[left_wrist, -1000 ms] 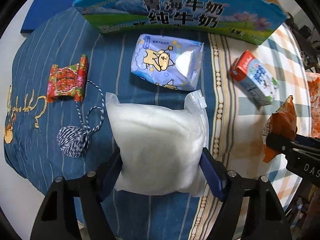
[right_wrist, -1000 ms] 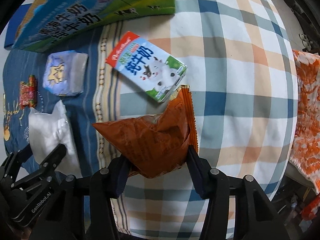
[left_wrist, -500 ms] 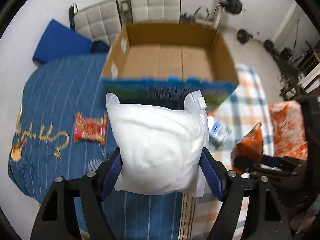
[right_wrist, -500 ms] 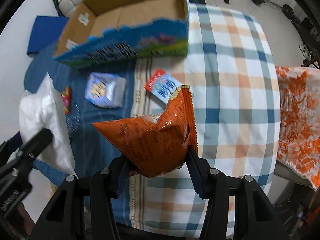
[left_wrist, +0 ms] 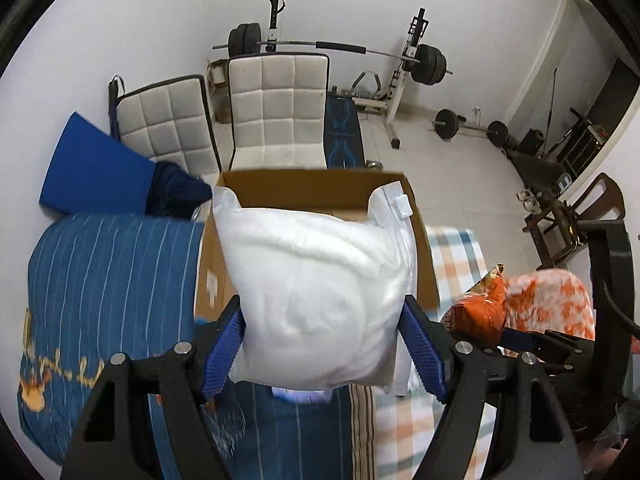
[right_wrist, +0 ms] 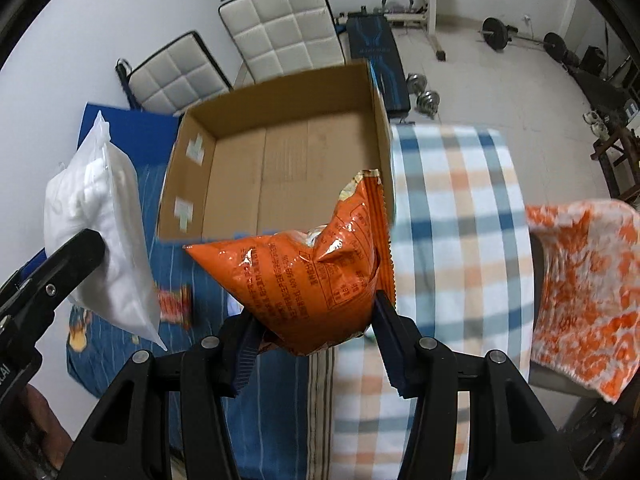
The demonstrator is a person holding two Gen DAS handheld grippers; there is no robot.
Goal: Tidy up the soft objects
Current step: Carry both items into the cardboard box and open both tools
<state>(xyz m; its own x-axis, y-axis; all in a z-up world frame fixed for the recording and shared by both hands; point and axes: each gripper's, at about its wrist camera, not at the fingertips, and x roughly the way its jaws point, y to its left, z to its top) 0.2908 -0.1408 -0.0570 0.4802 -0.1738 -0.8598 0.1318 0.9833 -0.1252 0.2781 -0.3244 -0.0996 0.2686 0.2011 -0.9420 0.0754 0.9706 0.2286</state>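
My left gripper (left_wrist: 322, 354) is shut on a white stuffed plastic bag (left_wrist: 316, 296) and holds it high above the bed, in front of the open cardboard box (left_wrist: 424, 276). The bag also shows in the right wrist view (right_wrist: 100, 232). My right gripper (right_wrist: 314, 330) is shut on an orange snack bag (right_wrist: 304, 264) and holds it raised just before the box's near wall. The box (right_wrist: 280, 160) is open and its inside looks bare. The snack bag shows at the right in the left wrist view (left_wrist: 480, 312).
A red candy packet (right_wrist: 174, 304) lies on the blue striped quilt (left_wrist: 112, 280). A plaid sheet (right_wrist: 452, 200) covers the right of the bed, an orange patterned cloth (right_wrist: 580, 288) beyond it. Two white chairs (left_wrist: 276, 112) and a barbell rack (left_wrist: 412, 60) stand behind the box.
Both grippers have risen well above the bed with their bags and tilted up toward the box. The room behind has come into view. The other items have dropped out of sight.
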